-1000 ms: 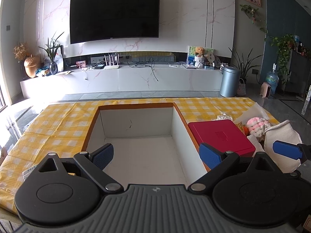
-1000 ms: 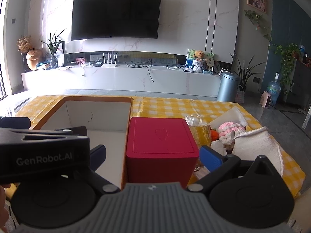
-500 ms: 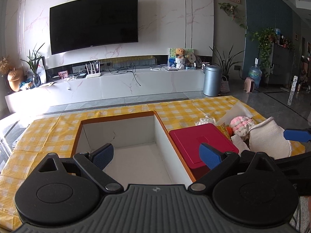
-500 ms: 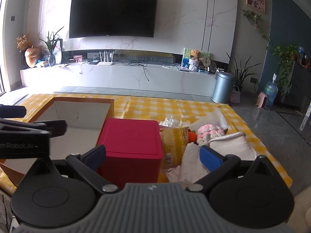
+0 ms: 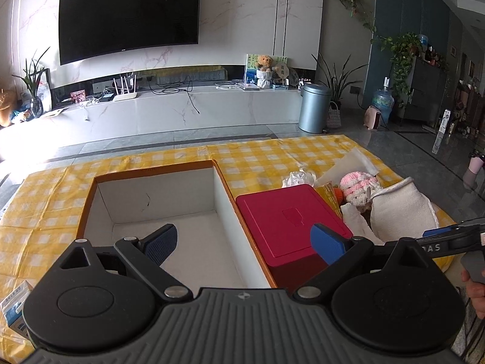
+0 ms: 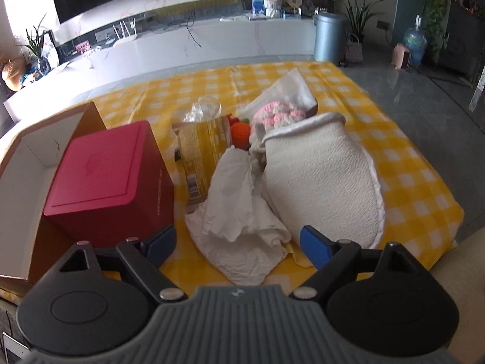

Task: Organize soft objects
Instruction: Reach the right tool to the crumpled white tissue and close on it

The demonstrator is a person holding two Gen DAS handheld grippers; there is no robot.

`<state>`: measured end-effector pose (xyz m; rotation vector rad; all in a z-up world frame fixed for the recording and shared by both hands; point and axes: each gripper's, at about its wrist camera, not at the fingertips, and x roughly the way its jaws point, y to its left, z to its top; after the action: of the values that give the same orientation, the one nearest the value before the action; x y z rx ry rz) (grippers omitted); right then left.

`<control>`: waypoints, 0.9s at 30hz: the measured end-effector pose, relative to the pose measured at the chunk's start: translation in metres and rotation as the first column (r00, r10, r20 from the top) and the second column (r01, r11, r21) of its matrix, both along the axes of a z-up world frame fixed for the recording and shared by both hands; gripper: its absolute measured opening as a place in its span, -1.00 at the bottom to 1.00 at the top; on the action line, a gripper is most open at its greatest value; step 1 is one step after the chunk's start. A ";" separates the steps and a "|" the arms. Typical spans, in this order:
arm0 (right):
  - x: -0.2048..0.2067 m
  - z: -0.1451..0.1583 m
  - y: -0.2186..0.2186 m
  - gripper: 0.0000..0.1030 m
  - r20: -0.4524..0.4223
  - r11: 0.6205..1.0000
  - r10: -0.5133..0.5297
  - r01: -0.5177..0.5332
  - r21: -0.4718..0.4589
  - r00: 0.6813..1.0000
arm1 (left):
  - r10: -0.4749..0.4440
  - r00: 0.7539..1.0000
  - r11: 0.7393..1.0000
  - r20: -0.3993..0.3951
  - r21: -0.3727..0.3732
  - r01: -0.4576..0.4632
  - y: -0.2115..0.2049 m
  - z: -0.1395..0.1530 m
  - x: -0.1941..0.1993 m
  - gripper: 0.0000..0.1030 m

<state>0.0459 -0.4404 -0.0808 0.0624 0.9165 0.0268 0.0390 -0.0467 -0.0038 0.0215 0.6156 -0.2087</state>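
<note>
A crumpled white cloth [image 6: 242,212] lies on the yellow checked table, and my right gripper [image 6: 238,244] hangs over its near end. Its jaws are closing, wide apart, pads clear of the cloth. A cream quilted mitt [image 6: 321,179] lies right of the cloth, with a pink and white crocheted toy [image 6: 277,115] and an orange knitted ball [image 6: 241,132] behind. My left gripper [image 5: 244,241] stands open above the empty cardboard box [image 5: 157,200], nothing between its fingers. In the left wrist view the mitt [image 5: 400,212] and the pink toy [image 5: 354,185] lie at the right.
A red lidded box [image 6: 106,176] stands between the cardboard box [image 6: 36,157] and the soft pile. A yellow printed packet [image 6: 203,148] and clear plastic wrap [image 6: 203,109] lie behind it. The table's right edge [image 6: 454,212] drops to grey floor. A small carton [image 5: 13,306] sits at the left.
My right gripper swung right and tilted down, from facing the red box to hanging over the white cloth. The left gripper drifted slightly, still over the cardboard box.
</note>
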 end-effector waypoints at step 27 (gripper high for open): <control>0.083 -0.084 0.038 0.20 -0.235 0.840 0.444 -0.493 -0.228 0.865 | -0.048 0.997 0.999 -0.059 0.009 0.049 0.011 -0.017 0.004 1.00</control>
<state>0.1291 -0.4024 -0.1648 -0.4372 1.0850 0.3554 0.0433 -0.0362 -0.0207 0.0405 0.6756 -0.2535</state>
